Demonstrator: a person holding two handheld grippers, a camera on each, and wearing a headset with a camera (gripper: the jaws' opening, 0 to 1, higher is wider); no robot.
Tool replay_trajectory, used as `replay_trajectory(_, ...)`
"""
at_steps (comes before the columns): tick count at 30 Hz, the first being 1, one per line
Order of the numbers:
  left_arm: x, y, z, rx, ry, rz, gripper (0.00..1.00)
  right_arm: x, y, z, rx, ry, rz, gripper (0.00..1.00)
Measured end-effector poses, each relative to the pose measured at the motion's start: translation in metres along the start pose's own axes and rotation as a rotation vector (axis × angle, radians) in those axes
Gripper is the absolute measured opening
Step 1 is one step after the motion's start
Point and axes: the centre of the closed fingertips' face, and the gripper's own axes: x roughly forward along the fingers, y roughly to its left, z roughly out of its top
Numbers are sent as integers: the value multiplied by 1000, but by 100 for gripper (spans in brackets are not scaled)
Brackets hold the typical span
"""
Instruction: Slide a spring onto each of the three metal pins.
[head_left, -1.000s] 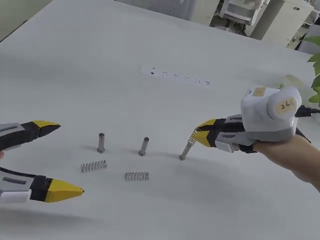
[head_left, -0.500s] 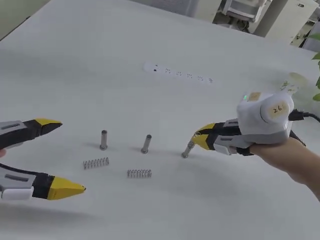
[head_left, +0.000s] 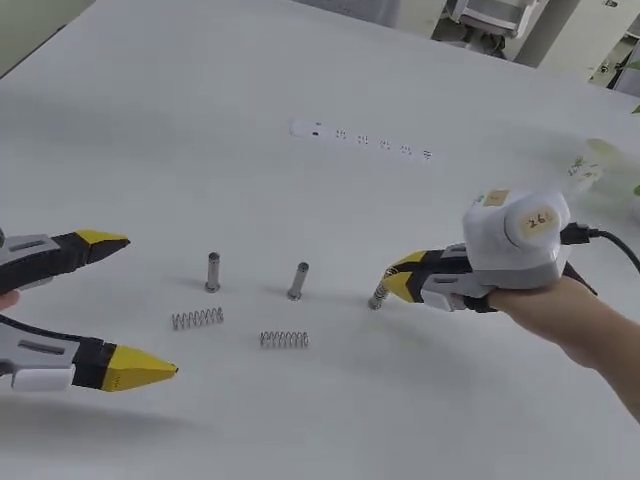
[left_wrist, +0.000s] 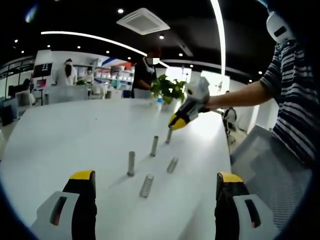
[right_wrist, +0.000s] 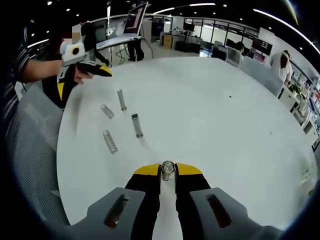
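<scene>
You are clamping your right gripper (head_left: 392, 282) on the held spring (right_wrist: 167, 170), which is sitting over the right pin (head_left: 378, 296), just right of the middle pin (head_left: 298, 281). Its long axis is running along that pin, so the push is probably going straight down it. Your left gripper (head_left: 150, 304) is hanging with jaws wide apart, well left of the middle pin and nearer the loose springs. You are working with three pins and three springs. The near spring (head_left: 284, 340) is lying flat just in front of the middle pin, and the left spring (head_left: 197, 319) is lying further left, by the left pin (head_left: 213, 272).

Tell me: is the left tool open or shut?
Open. The left tool has its jaws wide apart, holding nothing.
</scene>
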Motion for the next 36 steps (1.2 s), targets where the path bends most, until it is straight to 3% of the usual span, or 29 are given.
replay_trajectory(12,0,-1,-1,-4,0,-2,97,5,4,-10,10,28,6,8)
replay_trajectory(36,1,-3,2,1,-3,-11,97,-2,5,-2,-9,7,-3,12)
